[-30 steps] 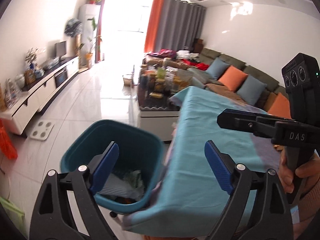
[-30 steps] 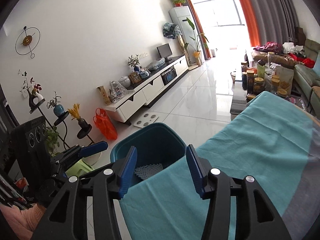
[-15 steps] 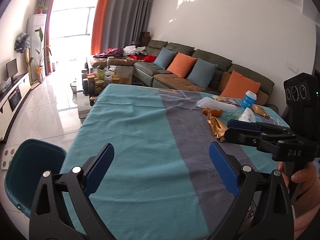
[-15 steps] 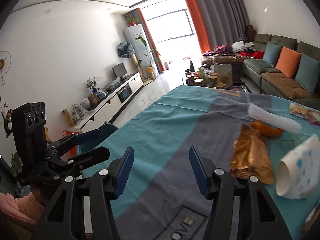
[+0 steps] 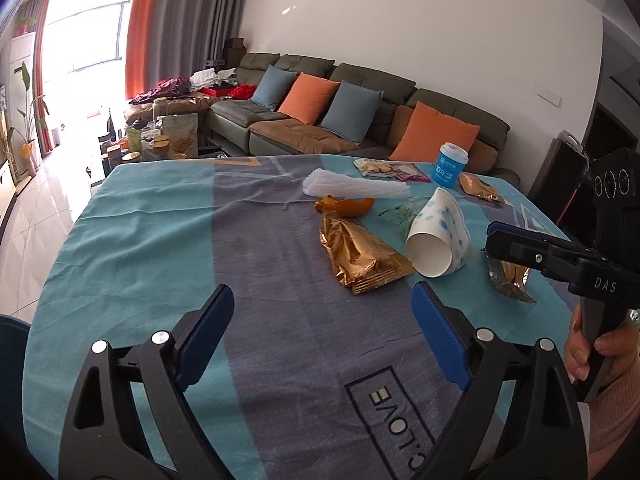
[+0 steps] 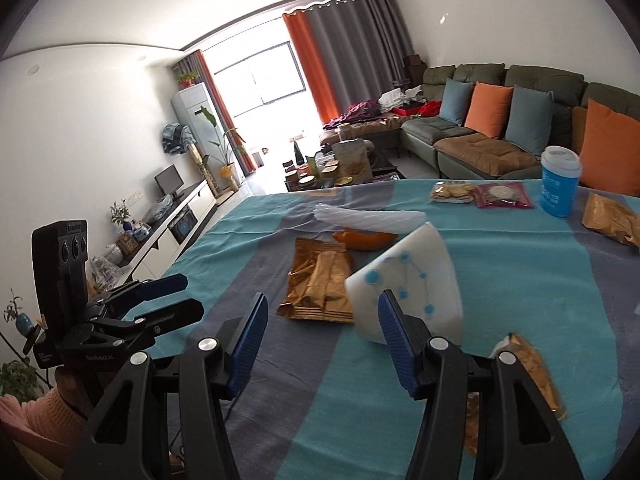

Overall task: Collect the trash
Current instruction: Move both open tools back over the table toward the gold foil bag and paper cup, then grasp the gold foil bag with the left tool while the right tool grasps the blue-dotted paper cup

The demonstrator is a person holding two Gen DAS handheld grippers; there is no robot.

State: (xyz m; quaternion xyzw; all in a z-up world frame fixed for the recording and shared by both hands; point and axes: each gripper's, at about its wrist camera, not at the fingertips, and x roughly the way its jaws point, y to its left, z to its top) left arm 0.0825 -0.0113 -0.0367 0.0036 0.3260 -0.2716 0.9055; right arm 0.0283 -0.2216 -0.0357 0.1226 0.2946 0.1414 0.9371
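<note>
Left wrist view shows the left gripper (image 5: 320, 320) spread wide and empty above the near part of the blue and grey tablecloth (image 5: 160, 232), with the litter lying farther off to the right: a gold wrapper (image 5: 360, 252), a tipped paper cup (image 5: 438, 236) just right of it, an orange peel (image 5: 348, 206) and a white foam net (image 5: 356, 188) beyond. The right gripper (image 6: 320, 336) is likewise spread and holding nothing; in its own view the paper cup (image 6: 408, 280) sits just past its right fingertip, and a second gold wrapper (image 6: 528, 368) lies partly hidden behind that finger. A sliver of the teal bin (image 5: 12, 360) shows at the near left edge, below the table. The likely trouble is the cup: it lies on its side and looks light, so a finger nudging it before closing could roll it away or crush it out of the grip. The crinkled foil may slip from a shallow pinch. The upright blue lidded cup (image 6: 560, 186) far right may not be trash at all, and a wide sweep could knock it over.
</note>
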